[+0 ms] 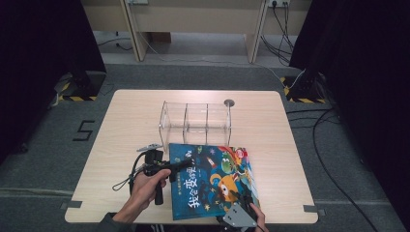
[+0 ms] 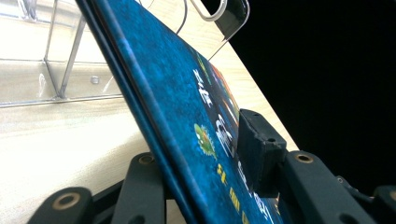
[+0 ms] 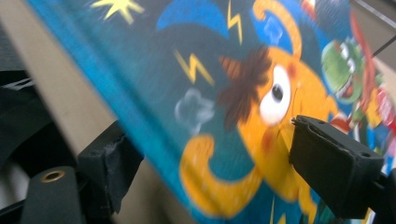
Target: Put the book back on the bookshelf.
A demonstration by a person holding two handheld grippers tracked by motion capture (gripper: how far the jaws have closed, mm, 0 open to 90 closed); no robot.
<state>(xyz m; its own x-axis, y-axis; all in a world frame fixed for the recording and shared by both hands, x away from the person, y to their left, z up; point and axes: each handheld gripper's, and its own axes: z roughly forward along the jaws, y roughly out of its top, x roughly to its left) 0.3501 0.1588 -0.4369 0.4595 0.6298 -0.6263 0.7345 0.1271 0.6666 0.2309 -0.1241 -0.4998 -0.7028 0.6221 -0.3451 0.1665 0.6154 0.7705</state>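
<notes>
1. We see one table [image 1: 125, 111], pale wood, carrying everything else. If the book slips from our hold, it drops flat onto this top and we must pry up an edge again.

2. We count one book [image 1: 212, 179], a blue picture book with a cartoon cover, at the near middle of the table, just in front of the clear rack. In the left gripper view its left edge is raised off the wood. Our judgement: held at two separate edges, the cover could bend or twist if one hand moves faster than the other.

3. We count one clear rack [image 1: 196, 123], with dividers making three slots as far as we can tell, lying behind the book. It looks light, so a book corner pushed against a divider could shove or tip it rather than slide in.

4. We count two grippers.
   - The left gripper [image 1: 186, 165] is clamped on the book's left edge, one jaw under and one on the cover. The bite looks shallow, so the edge could slide out.
   - The right gripper [image 1: 241, 198] sits at the book's near right corner; its jaws straddle the corner, but we cannot tell whether they are pressing on it. Lifting before it bites would leave the left side carrying everything.
</notes>
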